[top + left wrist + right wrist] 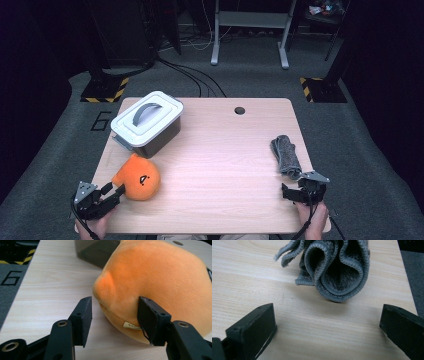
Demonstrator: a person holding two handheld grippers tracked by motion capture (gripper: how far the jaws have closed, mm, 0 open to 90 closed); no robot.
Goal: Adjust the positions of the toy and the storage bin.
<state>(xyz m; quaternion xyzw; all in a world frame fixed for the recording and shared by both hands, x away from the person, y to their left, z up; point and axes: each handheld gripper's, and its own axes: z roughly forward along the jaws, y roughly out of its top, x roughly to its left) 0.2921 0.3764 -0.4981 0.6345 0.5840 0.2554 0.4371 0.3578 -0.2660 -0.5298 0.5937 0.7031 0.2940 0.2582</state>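
Nearest the camera, at the bottom edge of the high view, two hands each hold a black claw at the near edge of a pale wooden worktop (pixel 220 150).

The left claw (pixel 114 192) sits at the near left corner, pointing toward an orange plush toy (pixel 137 177) that rests on the worktop right in front of it. In the left gripper view, the claw (pixel 113 315) is partly open: its jaws stand apart with the toy's rounded side bulging into the gap. The jaw at the right of that view lies against the plush (pixel 150 285); the other jaw stands clear of it, with bare wood showing between. A small white tag (pixel 131 326) is sewn near the toy's bottom seam. The toy has a small dark face mark on its front.

The right claw (pixel 292 192) sits at the near right corner. In the right gripper view, this claw (pixel 328 322) is wide open with nothing between its jaws. Just beyond it lies a grey towel (pixel 332 267), loosely folded, its looped edges facing the claw. In the high view the towel (pixel 286 155) lies lengthwise near the right edge.

Farther back on the left stands a grey bin (pixel 147 122) with a white lid and a grey handle, just behind the toy. A round hole (pixel 239 110) is near the far edge.
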